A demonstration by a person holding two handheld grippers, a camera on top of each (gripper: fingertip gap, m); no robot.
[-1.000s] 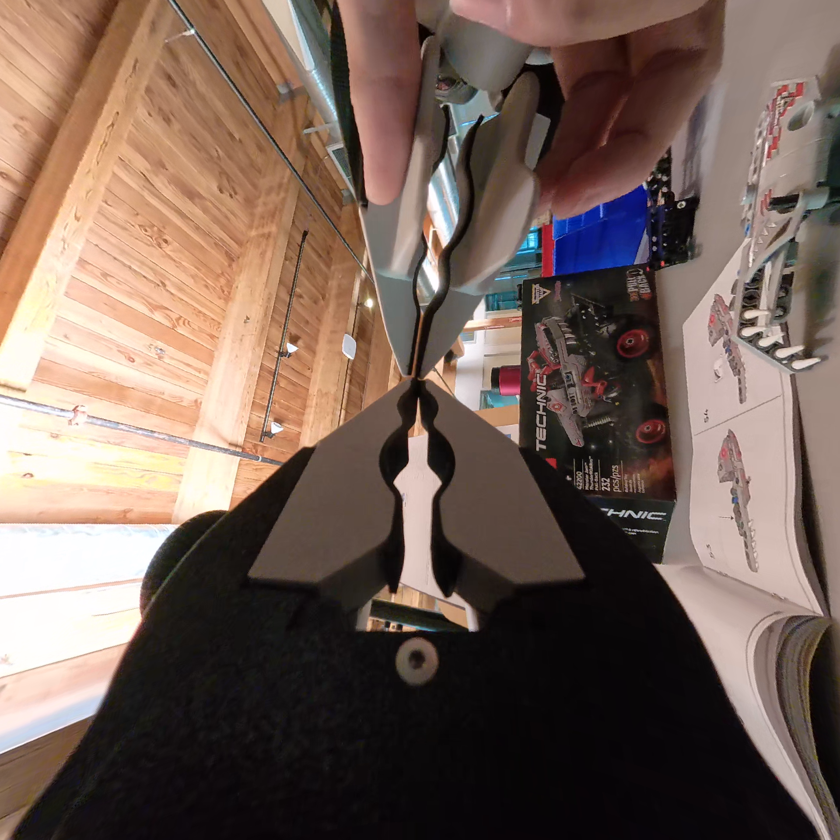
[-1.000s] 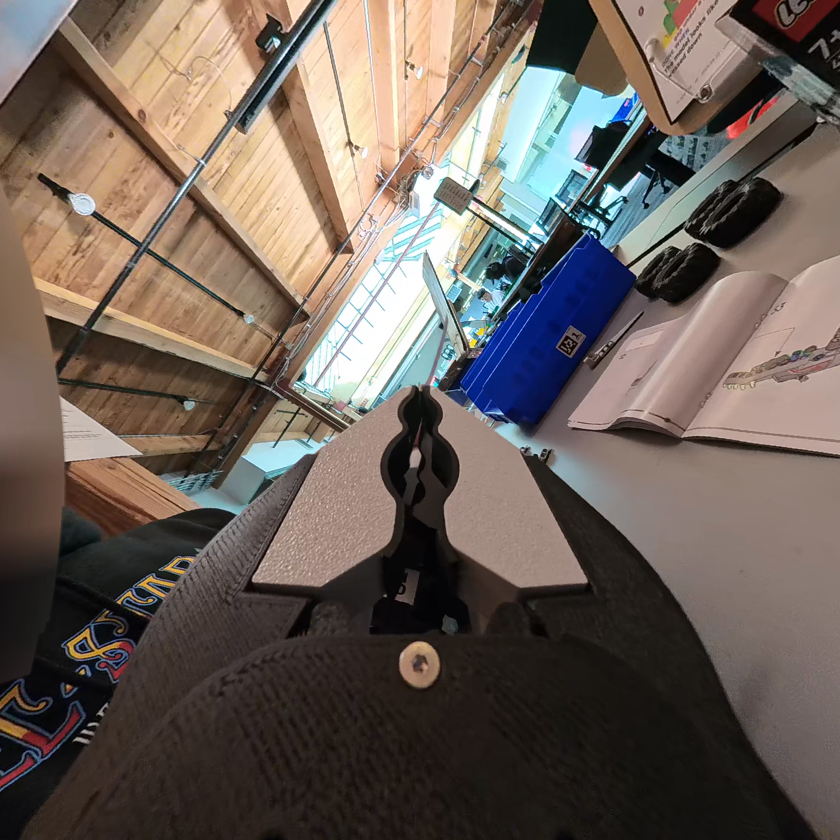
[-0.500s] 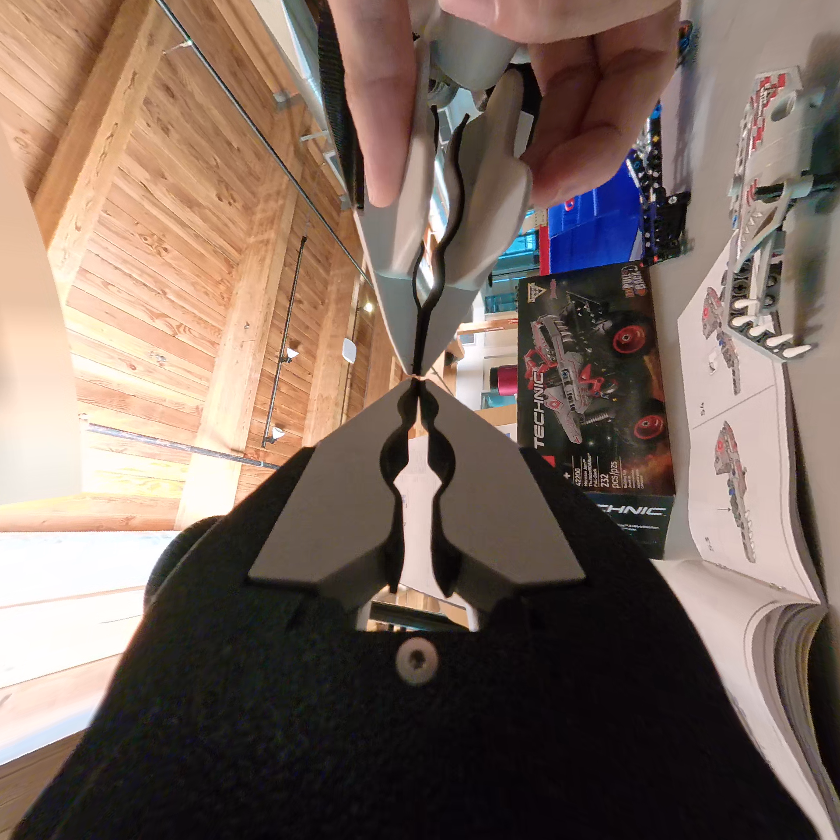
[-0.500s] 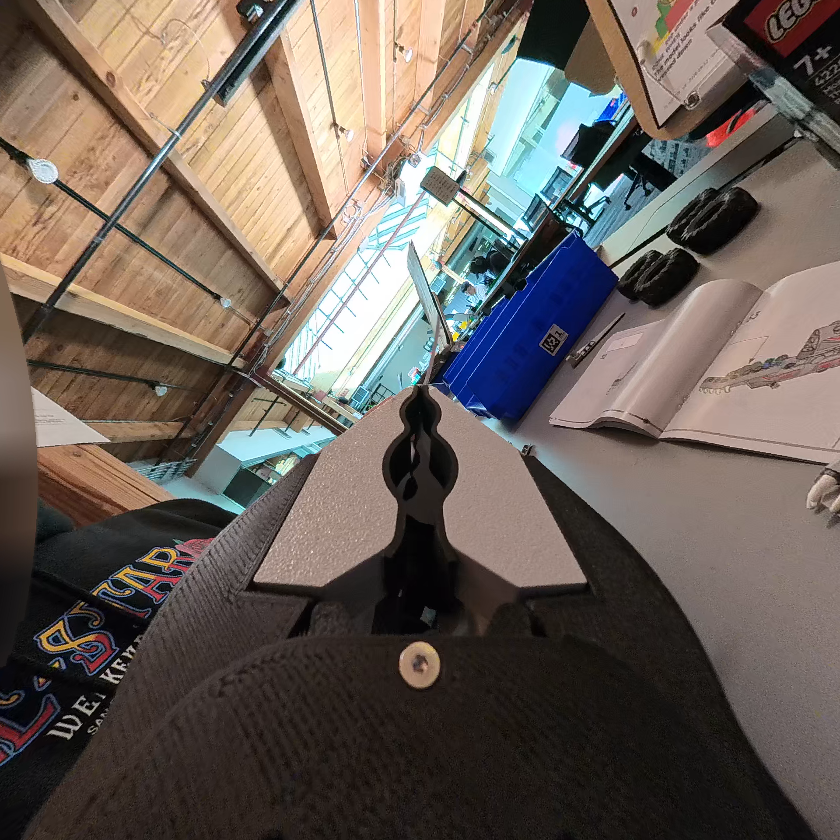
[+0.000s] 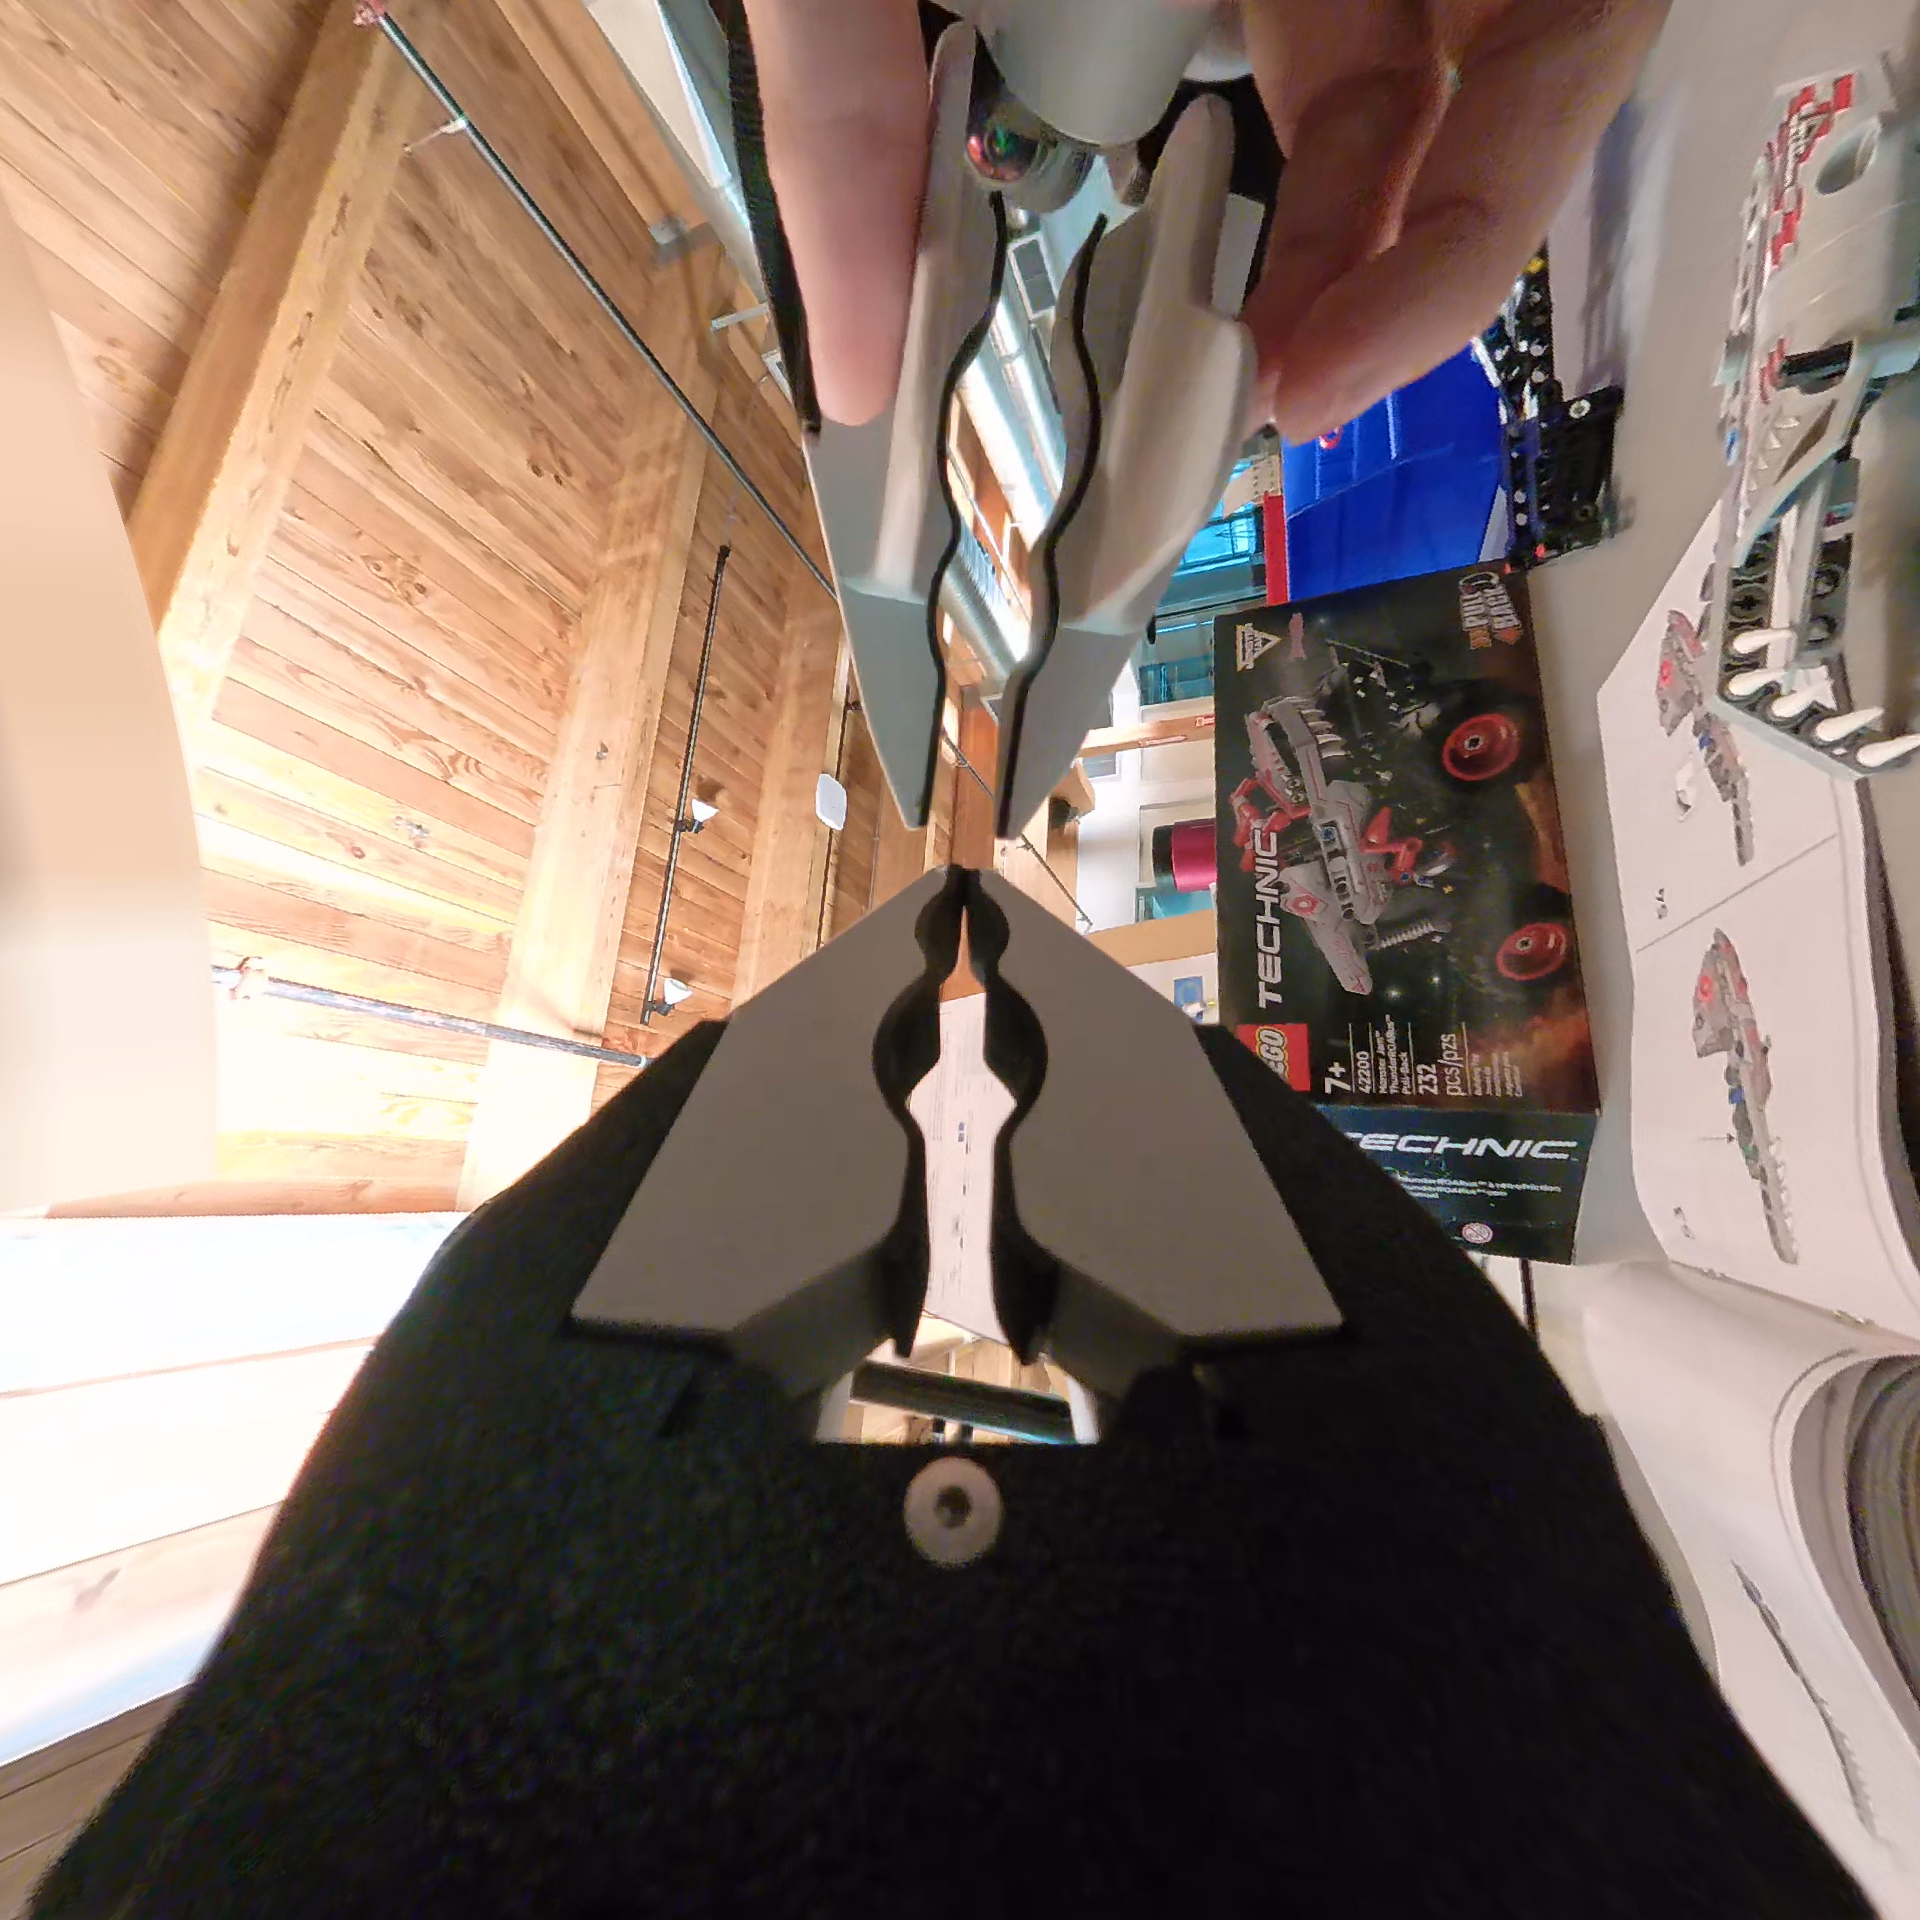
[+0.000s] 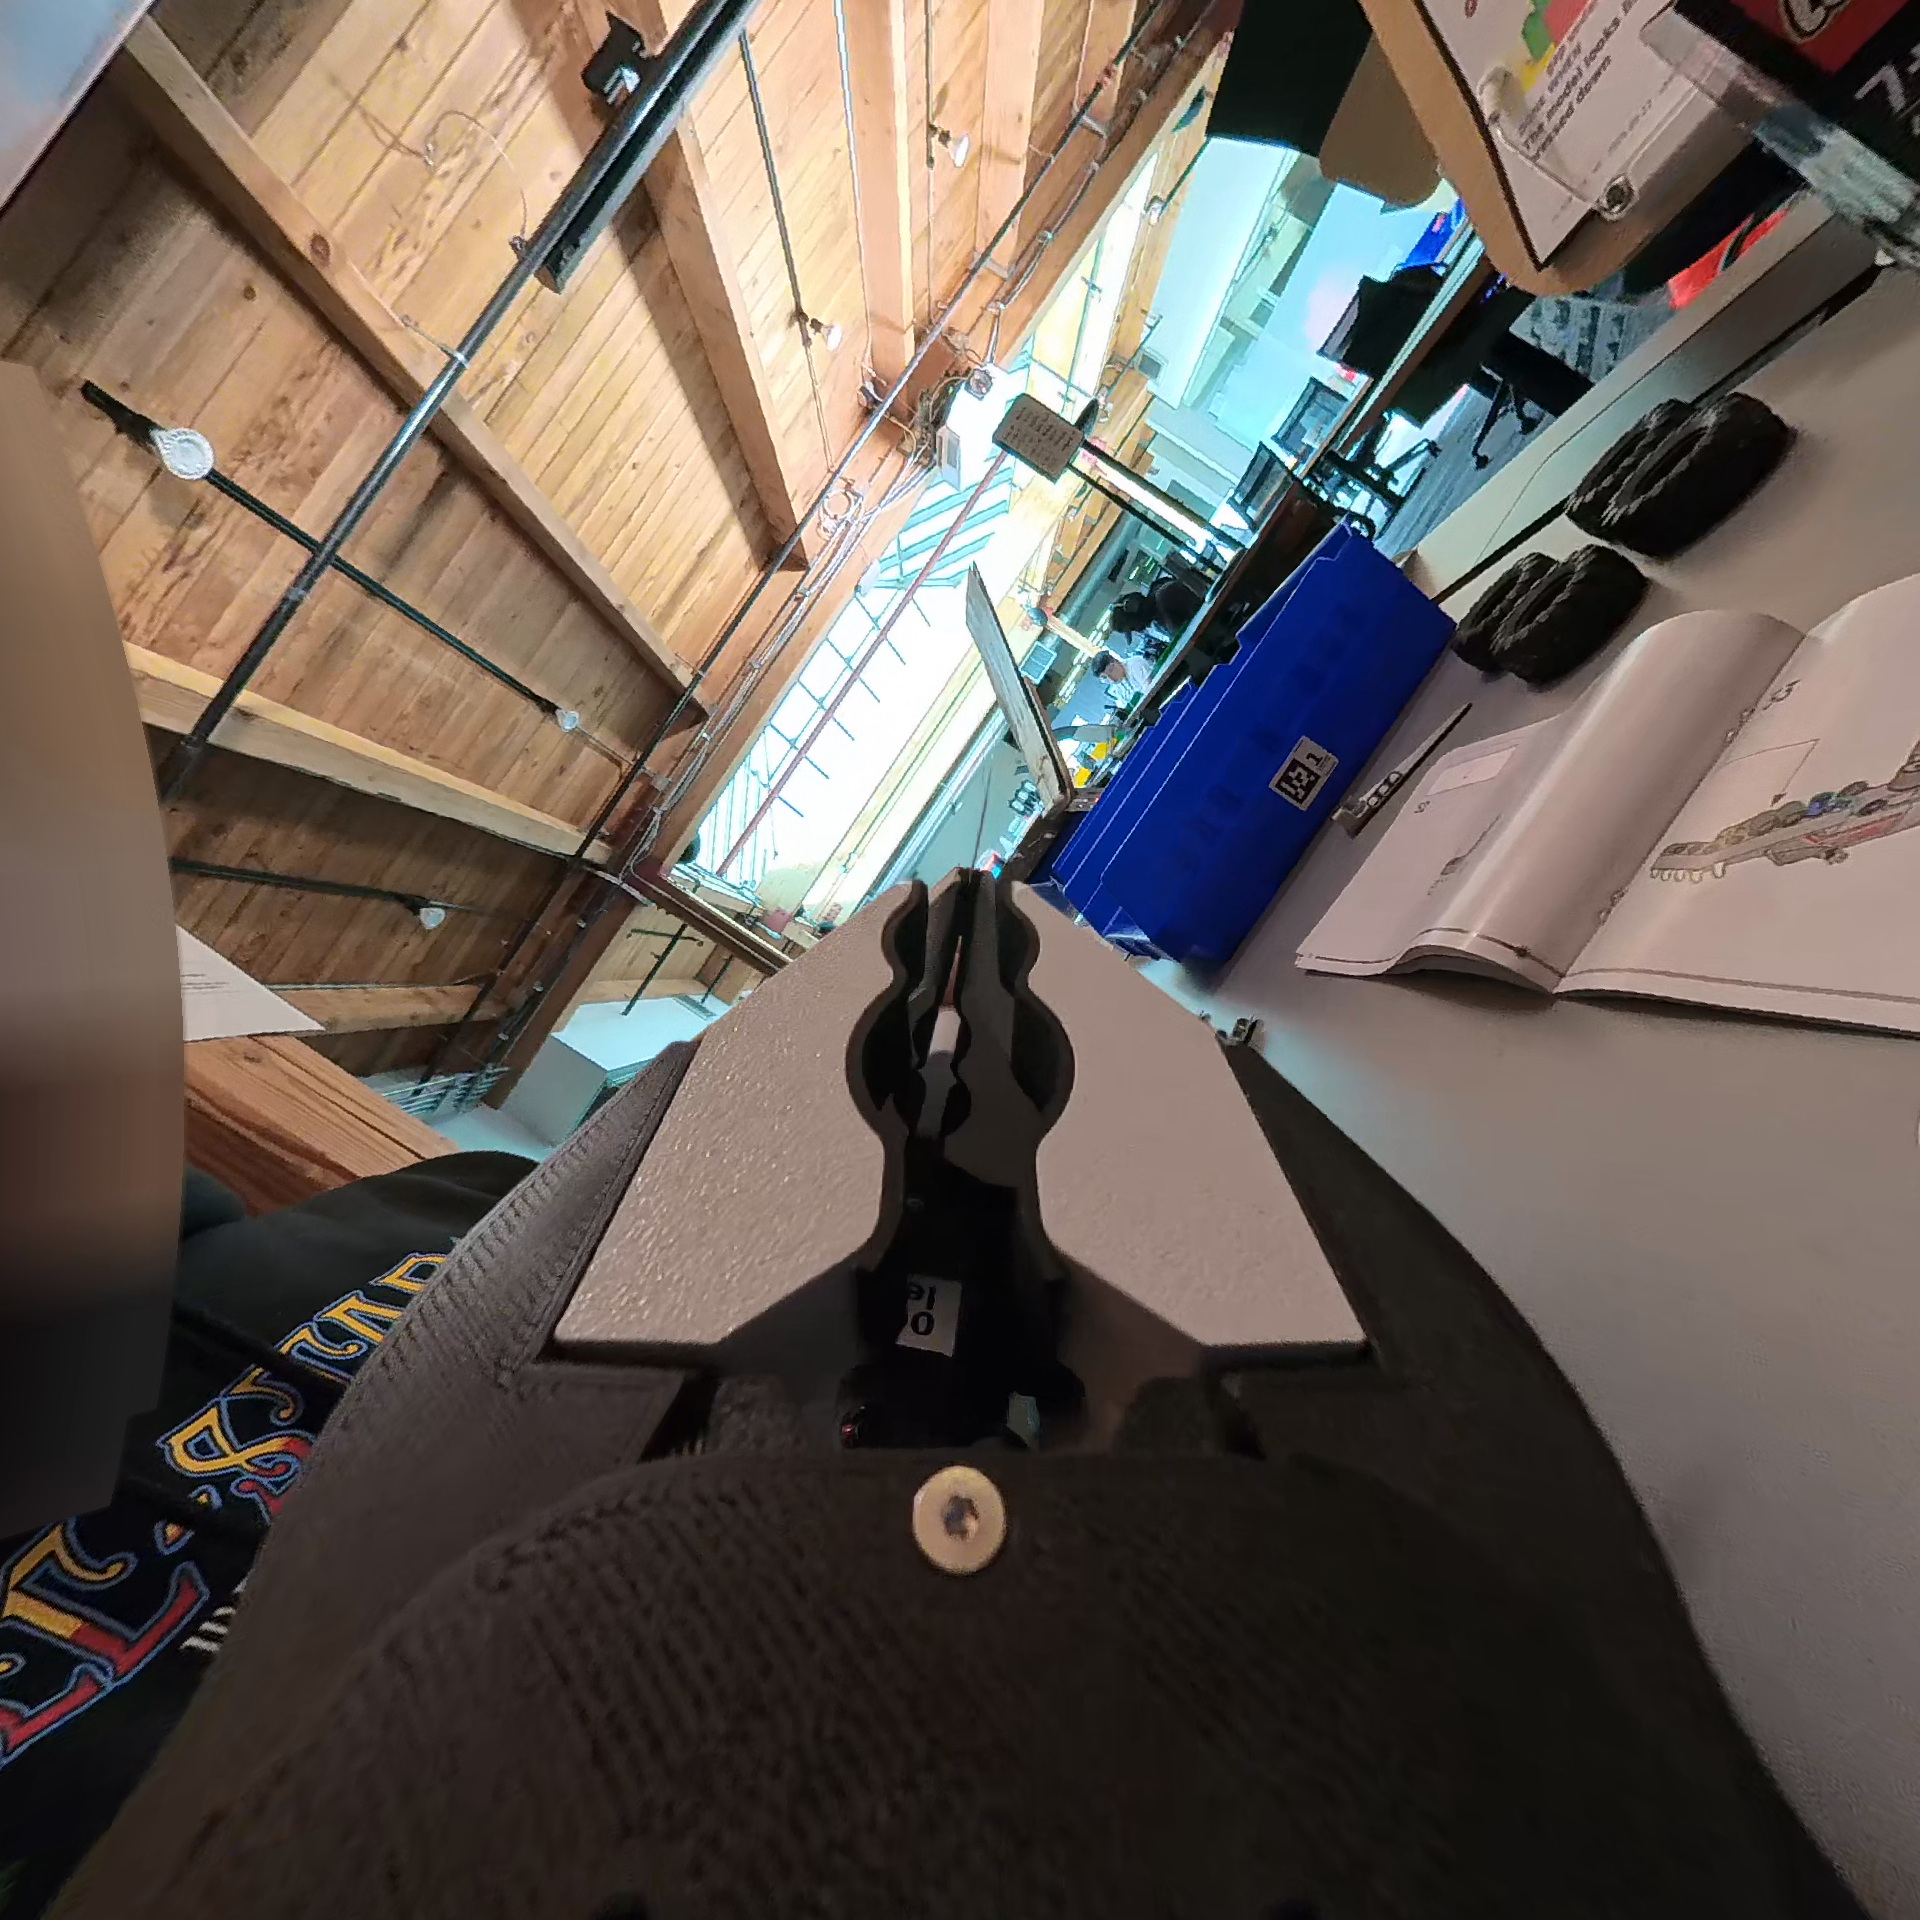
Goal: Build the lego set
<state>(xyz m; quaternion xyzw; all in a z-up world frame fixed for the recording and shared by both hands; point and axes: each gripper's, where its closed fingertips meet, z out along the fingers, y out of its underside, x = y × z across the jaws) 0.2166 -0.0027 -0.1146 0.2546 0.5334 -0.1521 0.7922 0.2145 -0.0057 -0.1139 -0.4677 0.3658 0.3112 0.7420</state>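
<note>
In the left wrist view my left gripper [image 5: 962, 883] is shut, its tips pressed together; I cannot tell if a tiny part sits between them. The right gripper [image 5: 960, 823] comes in from the top, tip to tip with it, held by a hand [image 5: 1403, 208]. Its jaws stand slightly apart and look empty. In the right wrist view the right gripper [image 6: 951, 891] shows a narrow gap with the dark left gripper behind it. A partly built grey lego model [image 5: 1829, 416] lies on the table by the open instruction booklet [image 5: 1766, 1039].
The lego set box [image 5: 1392, 914] stands beside the booklet, with a black and blue chassis part [image 5: 1558, 457] and a blue bin [image 5: 1382, 499] beyond. In the right wrist view, black tyres [image 6: 1683, 478] lie past the booklet [image 6: 1662, 831] on the grey table [image 6: 1558, 1299]. Both grippers' tips are close together, under 4 cm apart. The partly built grey lego model [image 5: 1829, 416] is about equally far from each gripper, around 15 cm.
The right gripper's jaws have parted a little; they were pressed shut before. Both grippers stay tip to tip, and the views have shifted slightly.
</note>
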